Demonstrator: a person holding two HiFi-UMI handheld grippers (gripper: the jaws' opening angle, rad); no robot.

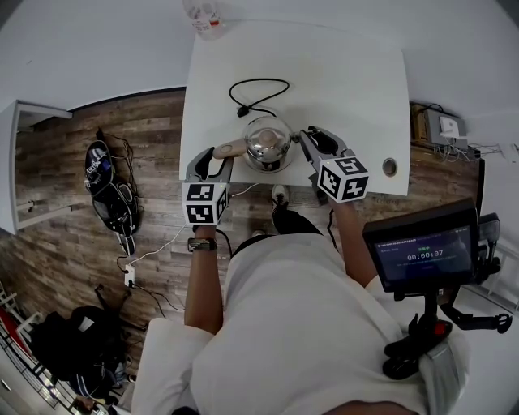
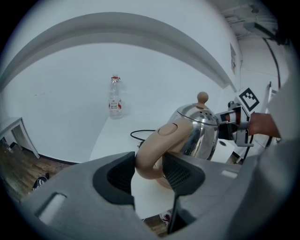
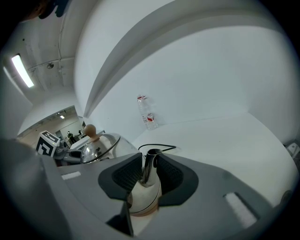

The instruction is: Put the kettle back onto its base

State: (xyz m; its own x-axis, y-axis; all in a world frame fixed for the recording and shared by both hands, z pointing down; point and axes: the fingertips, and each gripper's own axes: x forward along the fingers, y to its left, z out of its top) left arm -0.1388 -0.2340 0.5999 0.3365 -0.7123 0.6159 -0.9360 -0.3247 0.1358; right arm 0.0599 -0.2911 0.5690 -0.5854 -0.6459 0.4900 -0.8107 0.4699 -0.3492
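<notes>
1. While both tools reached in over the near edge of the white surface (image 1: 349, 73), the steel kettle (image 1: 268, 144) stood upright between them, close to that edge.
2. The left tool (image 2: 148, 169) was pinching the kettle's beige handle (image 2: 158, 145). The curved grip ran between its dark pads and touched both.
3. The right tool (image 3: 149, 174) was closed on the narrow steel spout (image 3: 150, 161), which rose upright between its pads, with the kettle's body below them.
4. From the left tool, the lid's round wooden knob (image 2: 202, 98) lay ahead and to the right, and the right tool showed past the kettle's far side.
5. A beige band (image 3: 142, 212) sat under the steel body beneath the right tool. Whether that was the base could not be told.
6. A black cord (image 1: 259, 91) looped on the surface just beyond the kettle, ahead of both tools.
7. A clear plastic bottle (image 1: 207, 16) with a red label stood upright well beyond the tools, at the surface's far edge.
</notes>
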